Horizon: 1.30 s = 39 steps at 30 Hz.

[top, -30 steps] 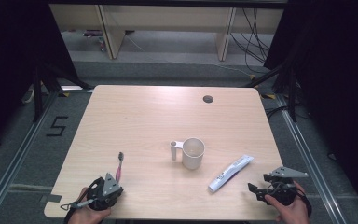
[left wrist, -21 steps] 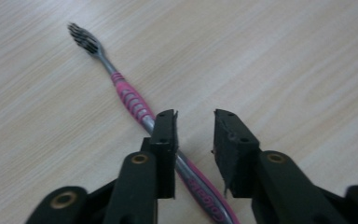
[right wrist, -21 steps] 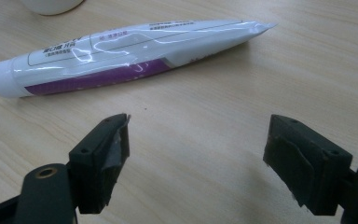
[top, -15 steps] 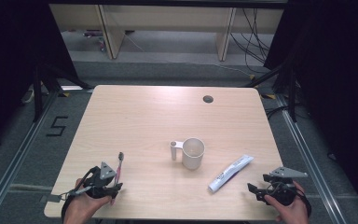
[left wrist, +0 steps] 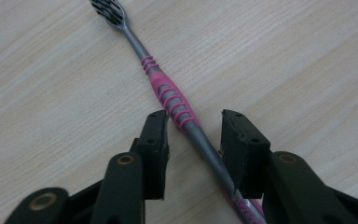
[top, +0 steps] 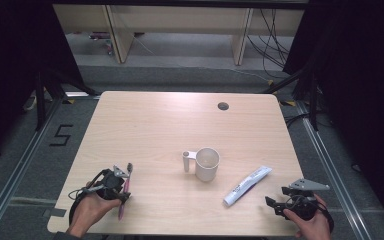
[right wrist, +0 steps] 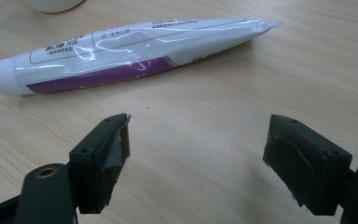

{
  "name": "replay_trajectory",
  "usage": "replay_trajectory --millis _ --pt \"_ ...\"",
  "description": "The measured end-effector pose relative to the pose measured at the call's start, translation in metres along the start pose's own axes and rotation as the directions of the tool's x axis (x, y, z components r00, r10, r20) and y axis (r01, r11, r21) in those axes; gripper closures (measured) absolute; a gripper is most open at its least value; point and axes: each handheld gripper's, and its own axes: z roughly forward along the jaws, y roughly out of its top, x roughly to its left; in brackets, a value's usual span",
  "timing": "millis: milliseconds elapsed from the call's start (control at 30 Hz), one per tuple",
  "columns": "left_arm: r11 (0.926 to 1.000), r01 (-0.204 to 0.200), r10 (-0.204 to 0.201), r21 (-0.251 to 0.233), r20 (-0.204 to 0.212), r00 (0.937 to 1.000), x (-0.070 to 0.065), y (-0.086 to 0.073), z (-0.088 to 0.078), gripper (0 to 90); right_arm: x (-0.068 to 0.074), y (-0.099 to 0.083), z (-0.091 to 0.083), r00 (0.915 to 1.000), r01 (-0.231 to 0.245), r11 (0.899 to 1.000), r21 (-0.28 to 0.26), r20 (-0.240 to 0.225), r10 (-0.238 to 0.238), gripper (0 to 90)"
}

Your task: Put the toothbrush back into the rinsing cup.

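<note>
Straddling the pink and grey plastic toothbrush (left wrist: 172,100) with my left gripper (left wrist: 193,140), I have the jaws part open, one on each side of the handle; they have just been closing in a little with the handle between them, but the left pad stands clear of it and I would not call it gripped. The toothbrush lies flat on the pale wooden table (top: 180,125), near its front left corner, bristle head pointing away from me. My right gripper (right wrist: 196,154) hangs wide open and empty just short of the white and purple toothpaste tube (right wrist: 121,49), which lies flat near the front right. The white handled mug (top: 206,163) stands upright and empty between the two, well apart from both. As I judge it, the work is barely begun: nothing is lifted, nothing is in the mug. Left to do: close on the toothbrush, carry it over, then deal with the tube
</note>
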Motion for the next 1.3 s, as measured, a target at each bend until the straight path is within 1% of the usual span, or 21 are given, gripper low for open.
replay_trajectory --millis 167,200,300,333,400,433,500,667,700,800,833,867,900,933,967,1033,1067,1133,1233,1267,1300 --pt "0.9999 -0.002 0.002 0.017 0.010 0.9999 0.002 0.004 0.003 66.8 -0.001 0.000 0.000 0.9999 0.008 1.000 -0.001 0.011 -0.008 22.9" --pt "0.9995 -0.010 0.009 0.029 0.016 0.9998 0.003 0.005 0.003 68.5 0.000 0.000 0.000 1.0000 -0.003 1.000 -0.001 -0.002 0.003 22.9" --pt "0.9972 -0.044 0.042 0.060 0.034 0.9985 0.004 0.009 0.005 76.2 -0.001 0.000 0.000 1.0000 0.005 1.000 -0.003 0.008 -0.005 23.2" --pt "0.9972 -0.044 0.042 0.060 0.034 0.9985 0.004 0.009 0.005 77.3 0.000 0.000 -0.001 0.9999 0.005 1.000 -0.002 0.012 -0.005 23.2" --pt "0.9958 -0.056 0.054 0.072 0.033 0.9980 0.004 0.011 0.005 79.2 0.000 0.000 0.001 0.9998 -0.010 1.000 0.001 -0.017 0.010 23.2" --pt "0.9943 -0.063 0.060 0.086 0.038 0.9975 0.004 0.014 0.006 79.8 -0.001 0.000 0.001 1.0000 -0.001 1.000 -0.001 -0.010 0.001 23.3" --pt "0.9946 -0.063 0.060 0.083 0.036 0.9976 0.004 0.015 0.007 80.1 -0.001 0.000 -0.001 0.9999 0.006 1.000 -0.001 0.011 -0.006 23.3" --pt "0.9899 -0.067 0.063 0.125 0.036 0.9974 0.003 0.021 0.008 80.0 0.000 0.000 -0.001 1.0000 0.004 1.000 0.000 0.006 -0.004 23.4" --pt "0.9855 -0.092 0.089 0.142 0.031 0.9956 0.003 0.023 0.008 80.2 0.000 0.000 0.000 1.0000 0.004 1.000 0.000 0.006 -0.004 23.4" --pt "0.9845 -0.080 0.075 0.156 0.033 0.9966 0.002 0.025 0.008 80.8 0.000 0.000 -0.001 1.0000 0.006 1.000 0.002 0.008 -0.006 23.4" --pt "0.9812 -0.093 0.088 0.169 0.034 0.9955 0.004 0.028 0.009 81.3 0.000 0.000 0.000 1.0000 -0.001 1.000 -0.002 -0.003 0.001 23.5" --pt "0.9825 -0.085 0.082 0.166 0.027 0.9963 0.003 0.028 0.010 81.9 0.003 0.000 0.000 0.9995 -0.028 1.000 -0.001 -0.014 0.028 23.5" --pt "0.9772 -0.105 0.102 0.185 0.021 0.9945 0.003 0.030 0.010 82.3 0.003 0.000 0.000 0.9994 -0.030 1.000 0.004 -0.017 0.030 23.5" --pt "0.9789 -0.094 0.092 0.182 0.019 0.9956 0.001 0.030 0.010 82.5 0.000 0.000 0.000 1.0000 0.001 1.000 -0.001 -0.005 -0.001 23.5" --pt "0.9756 -0.112 0.111 0.189 0.016 0.9937 0.001 0.031 0.010 82.7 0.000 0.000 0.000 1.0000 0.001 1.000 0.000 -0.005 -0.001 23.5" --pt "0.9743 -0.119 0.118 0.192 0.014 0.9929 0.000 0.032 0.011 82.9 0.000 0.000 0.000 1.0000 0.004 1.000 -0.003 -0.003 -0.004 23.5" --pt "0.9683 -0.136 0.136 0.209 0.017 0.9906 0.000 0.033 0.010 83.0 0.000 0.000 0.000 1.0000 0.005 1.000 -0.002 -0.003 -0.005 23.5" --pt "0.9709 -0.132 0.132 0.200 0.014 0.9912 -0.001 0.032 0.011 83.1 0.000 0.000 0.000 1.0000 0.005 1.000 -0.002 -0.003 -0.005 23.5" --pt "0.9648 -0.145 0.145 0.220 0.015 0.9893 -0.001 0.035 0.011 83.0 0.002 0.000 0.000 0.9995 -0.026 1.000 0.006 -0.018 0.026 23.5" --pt "0.9650 -0.142 0.141 0.220 0.018 0.9898 -0.001 0.035 0.011 82.9 0.000 0.000 0.001 0.9997 0.021 1.000 -0.011 -0.012 -0.021 23.5" --pt "0.9638 -0.148 0.147 0.222 0.020 0.9889 -0.001 0.035 0.011 82.9 0.000 0.000 0.000 0.9999 0.012 1.000 -0.008 -0.010 -0.012 23.4"
